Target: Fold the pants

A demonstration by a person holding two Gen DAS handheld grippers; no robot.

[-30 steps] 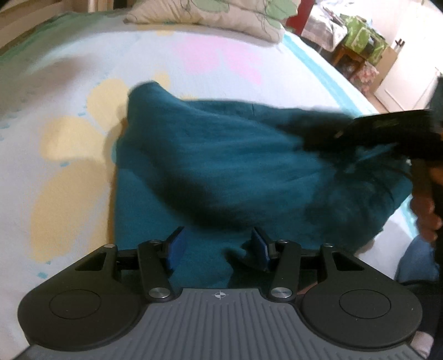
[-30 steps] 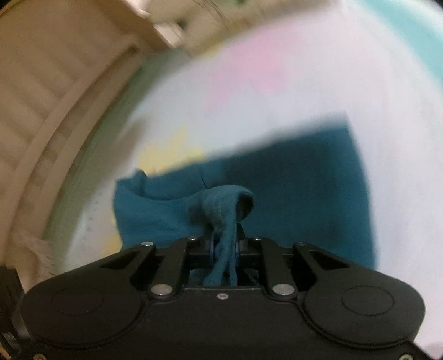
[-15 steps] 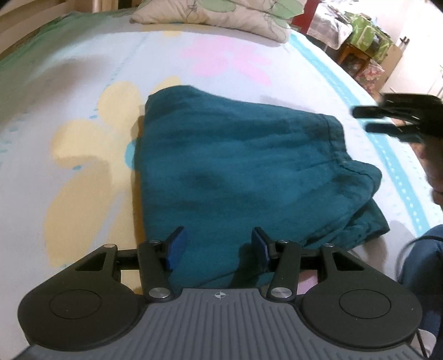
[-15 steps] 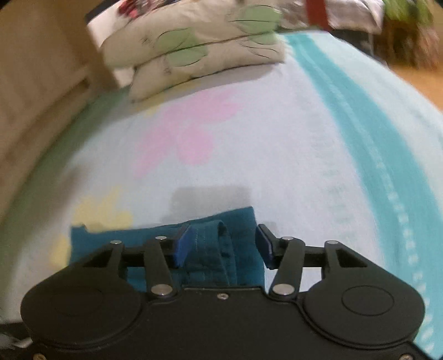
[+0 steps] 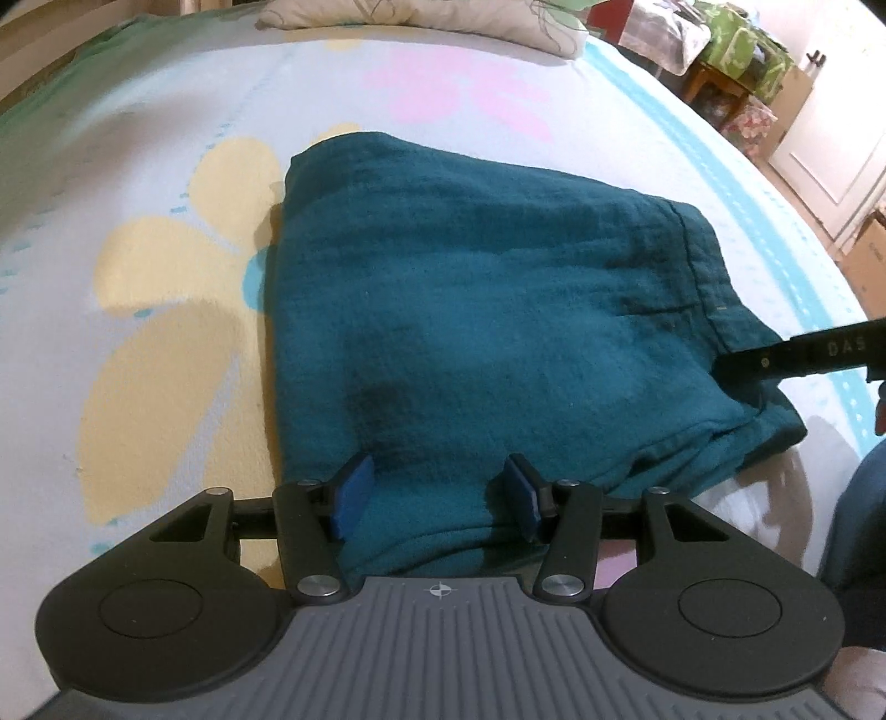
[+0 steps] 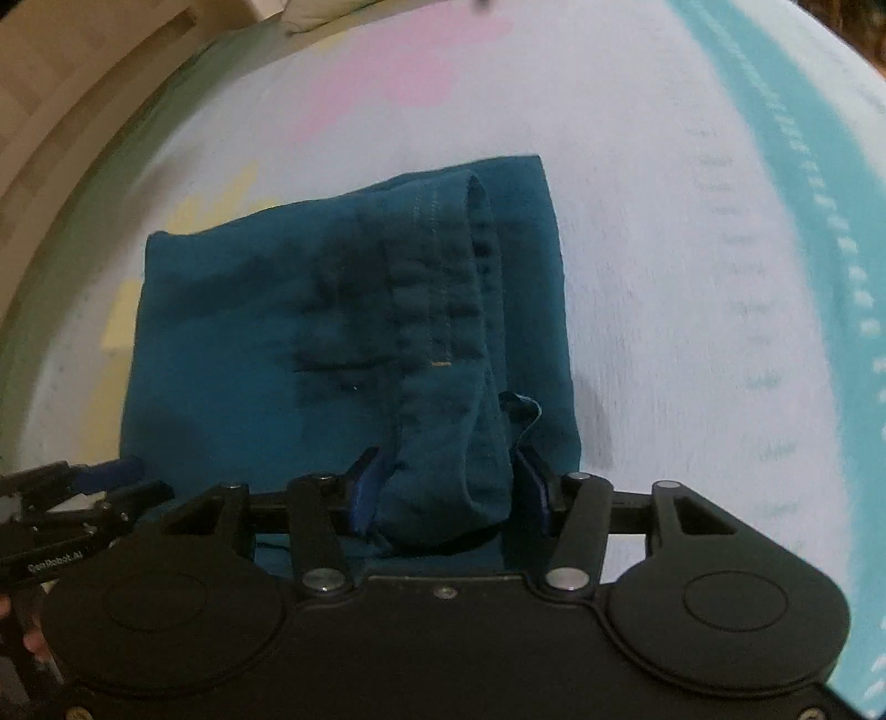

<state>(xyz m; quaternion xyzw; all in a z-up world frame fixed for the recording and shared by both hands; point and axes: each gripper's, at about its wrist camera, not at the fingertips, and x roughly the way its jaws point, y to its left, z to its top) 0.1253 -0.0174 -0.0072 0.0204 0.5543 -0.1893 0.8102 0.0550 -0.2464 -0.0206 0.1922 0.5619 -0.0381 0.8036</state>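
Observation:
The teal pants point(image 5: 487, 310) lie folded in a compact stack on the flowered bedsheet point(image 5: 138, 183). My left gripper point(image 5: 437, 493) is open, its blue pads on either side of the stack's near edge. My right gripper point(image 6: 451, 487) is open too, with the gathered waistband point(image 6: 443, 343) lying between its pads. The pants fill the middle of the right wrist view point(image 6: 249, 332). The right gripper's finger point(image 5: 803, 354) shows at the right edge of the left wrist view, touching the waistband end. The left gripper point(image 6: 72, 493) shows at the left edge of the right wrist view.
A leaf-print pillow point(image 5: 443, 16) lies at the head of the bed. Boxes and a small wooden table point(image 5: 736, 61) stand past the bed's right side. A wooden bed frame point(image 6: 66, 99) runs along the left.
My right gripper opened and let go of the waistband after laying it over the stack. It lifted away, then came back down over the waistband. The pants settled flat. My left gripper stayed open.

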